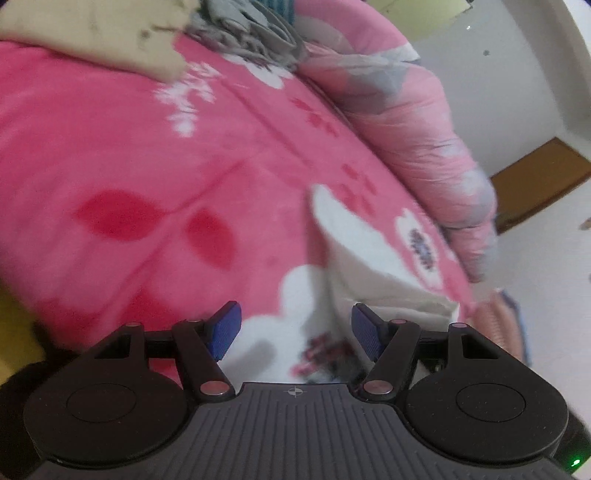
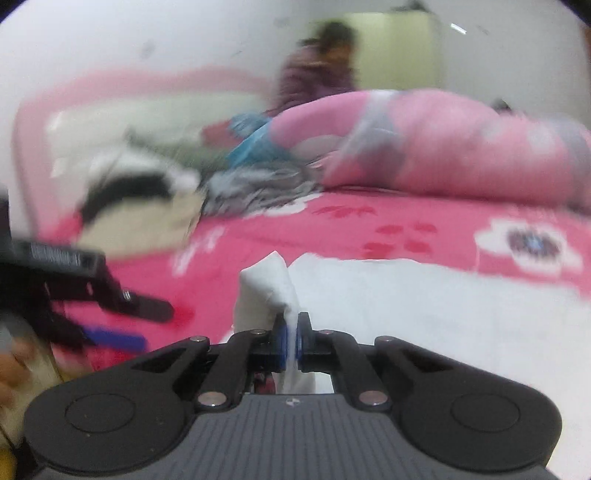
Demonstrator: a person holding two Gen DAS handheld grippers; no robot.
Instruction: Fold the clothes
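Observation:
A white garment (image 2: pixel 424 302) lies spread on the pink flowered bedspread (image 2: pixel 369 229). My right gripper (image 2: pixel 291 334) is shut on a bunched corner of it, and the pinched cloth sticks up above the blue pads. In the left wrist view the same white garment (image 1: pixel 365 251) lies folded just ahead and to the right. My left gripper (image 1: pixel 295 328) is open over the bedspread (image 1: pixel 147 155) with nothing between its blue pads. The left gripper (image 2: pixel 110 325) also shows at the left edge of the right wrist view, blurred.
A rolled pink quilt (image 1: pixel 424 147) (image 2: pixel 461 147) runs along the far side of the bed. A grey fringed cloth (image 1: pixel 251 33) (image 2: pixel 255 188) and a beige garment (image 1: pixel 92 33) lie near the head of the bed. A person (image 2: pixel 317 62) sits behind the quilt.

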